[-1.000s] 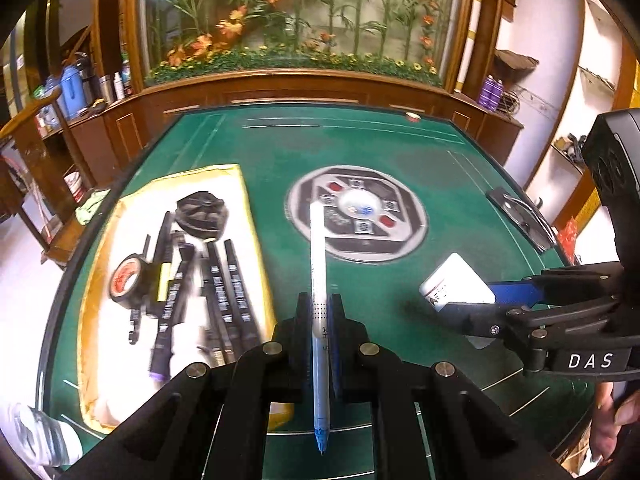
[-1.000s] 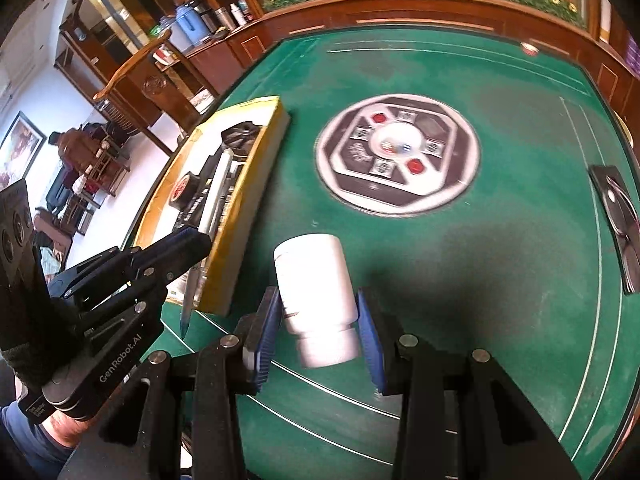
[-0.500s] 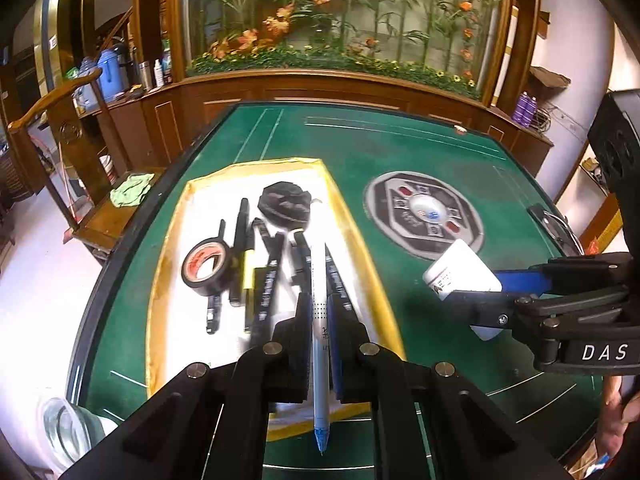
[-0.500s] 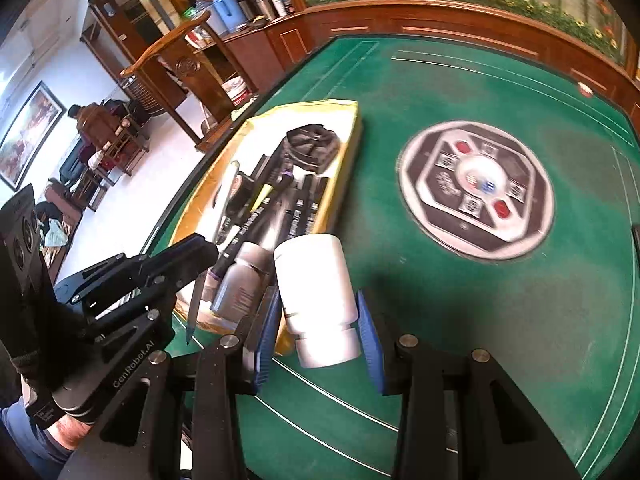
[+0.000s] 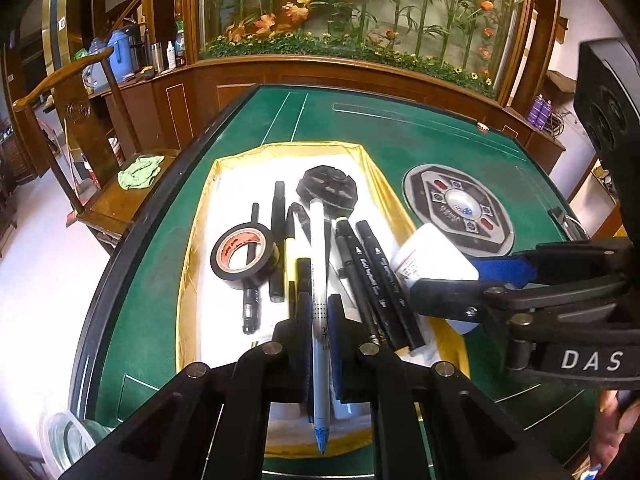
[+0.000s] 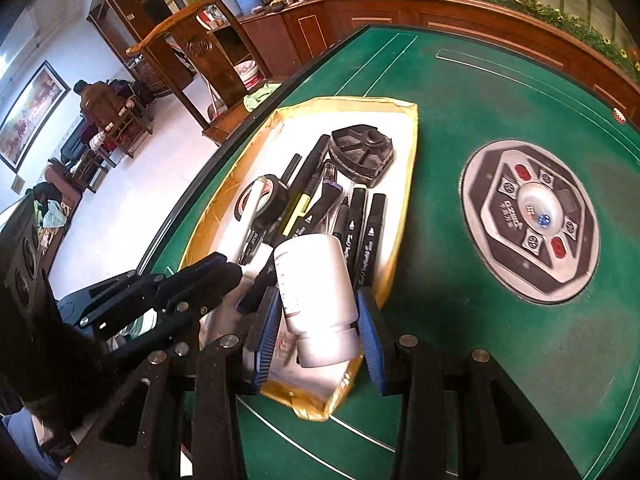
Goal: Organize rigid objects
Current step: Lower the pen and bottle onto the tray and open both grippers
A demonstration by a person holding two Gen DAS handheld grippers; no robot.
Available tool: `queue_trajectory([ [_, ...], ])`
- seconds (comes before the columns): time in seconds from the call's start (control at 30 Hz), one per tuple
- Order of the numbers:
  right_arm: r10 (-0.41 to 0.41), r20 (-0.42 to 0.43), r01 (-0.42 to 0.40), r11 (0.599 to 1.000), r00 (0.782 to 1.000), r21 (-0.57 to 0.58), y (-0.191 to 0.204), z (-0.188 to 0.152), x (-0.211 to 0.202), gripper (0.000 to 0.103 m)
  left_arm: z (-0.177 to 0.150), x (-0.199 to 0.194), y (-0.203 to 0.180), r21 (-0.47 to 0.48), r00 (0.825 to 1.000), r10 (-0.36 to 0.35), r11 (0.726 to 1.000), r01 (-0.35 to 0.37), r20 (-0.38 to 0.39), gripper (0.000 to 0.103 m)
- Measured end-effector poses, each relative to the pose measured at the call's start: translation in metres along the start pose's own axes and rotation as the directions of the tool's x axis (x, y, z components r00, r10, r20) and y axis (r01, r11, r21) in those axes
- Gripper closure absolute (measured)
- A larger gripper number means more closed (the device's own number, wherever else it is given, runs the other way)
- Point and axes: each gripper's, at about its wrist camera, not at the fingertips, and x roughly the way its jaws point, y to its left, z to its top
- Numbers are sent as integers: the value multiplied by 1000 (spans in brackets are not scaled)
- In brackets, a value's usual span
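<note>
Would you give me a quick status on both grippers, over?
Left gripper shut on white pen. Right gripper shut on white bottle. Both over yellow tray, crowded with markers.

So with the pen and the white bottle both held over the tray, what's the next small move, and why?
Probably lower both and release. The left tool is shut on the white pen, directly above the markers in the yellow-rimmed tray. The right tool grips the white bottle over the tray's near end. Both hang above the tray, so a short descent should put them inside.
</note>
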Motion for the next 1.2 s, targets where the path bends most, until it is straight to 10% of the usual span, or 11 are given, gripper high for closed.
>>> queue_trajectory([
  [1.2, -122, -57, 123, 992, 991, 4, -4, 43, 72, 66, 1, 42, 12, 27, 998, 27, 999, -25, -61, 95],
])
